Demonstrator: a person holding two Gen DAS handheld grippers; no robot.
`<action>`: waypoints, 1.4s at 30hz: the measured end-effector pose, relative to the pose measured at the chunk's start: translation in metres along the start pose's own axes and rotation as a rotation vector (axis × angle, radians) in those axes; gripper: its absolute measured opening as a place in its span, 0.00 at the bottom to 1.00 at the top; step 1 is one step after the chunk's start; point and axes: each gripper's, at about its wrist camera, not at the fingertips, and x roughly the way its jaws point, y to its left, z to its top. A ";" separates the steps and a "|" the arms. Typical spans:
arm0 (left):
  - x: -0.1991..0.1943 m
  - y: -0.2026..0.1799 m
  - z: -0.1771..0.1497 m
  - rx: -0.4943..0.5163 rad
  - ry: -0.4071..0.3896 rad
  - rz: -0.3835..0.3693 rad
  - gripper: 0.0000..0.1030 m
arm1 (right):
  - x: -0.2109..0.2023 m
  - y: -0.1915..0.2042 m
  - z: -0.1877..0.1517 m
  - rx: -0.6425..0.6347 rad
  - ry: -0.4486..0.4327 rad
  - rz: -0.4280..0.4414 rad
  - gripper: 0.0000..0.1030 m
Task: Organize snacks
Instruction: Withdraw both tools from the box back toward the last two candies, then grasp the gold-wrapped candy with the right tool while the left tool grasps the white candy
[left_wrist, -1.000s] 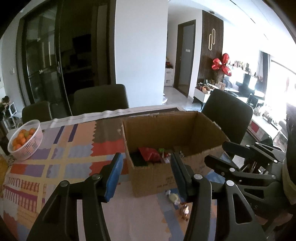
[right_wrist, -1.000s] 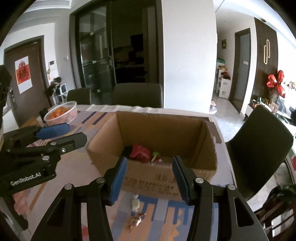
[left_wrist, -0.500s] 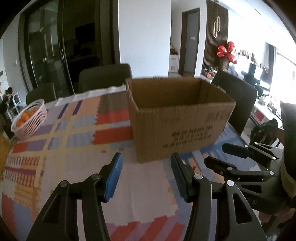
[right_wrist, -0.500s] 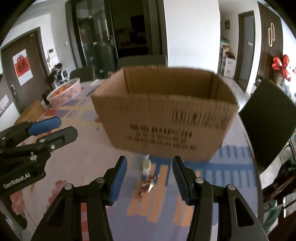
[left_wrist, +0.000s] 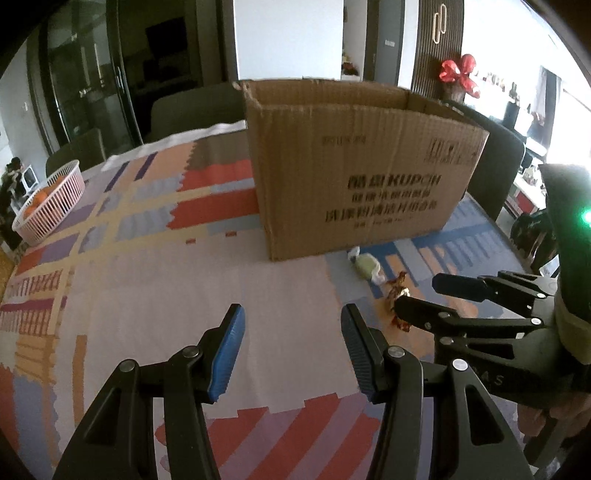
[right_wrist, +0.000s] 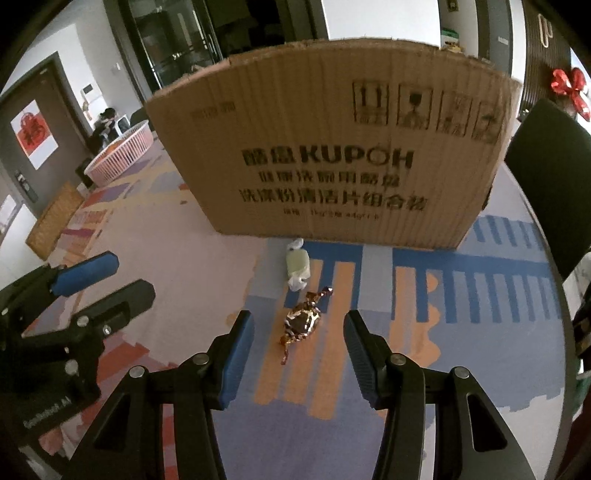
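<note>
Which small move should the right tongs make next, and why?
Probably lower a little and close on the gold-wrapped candy. The right tongs are open with that candy lying between the tips on the tablecloth, nearer than the green candy.

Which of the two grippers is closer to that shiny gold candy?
Right. The right gripper is open with the gold candy between its fingers; the left gripper hovers open over bare tablecloth beside it.
</note>
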 end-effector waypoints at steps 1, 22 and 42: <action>0.002 0.000 -0.001 -0.002 0.005 0.000 0.52 | 0.004 0.000 0.000 0.003 0.008 -0.002 0.49; 0.024 -0.001 0.001 -0.049 0.053 -0.018 0.52 | 0.035 0.001 0.000 0.015 0.043 0.009 0.26; 0.070 -0.049 0.033 -0.079 0.063 -0.132 0.45 | -0.007 -0.054 0.003 0.143 -0.083 -0.057 0.26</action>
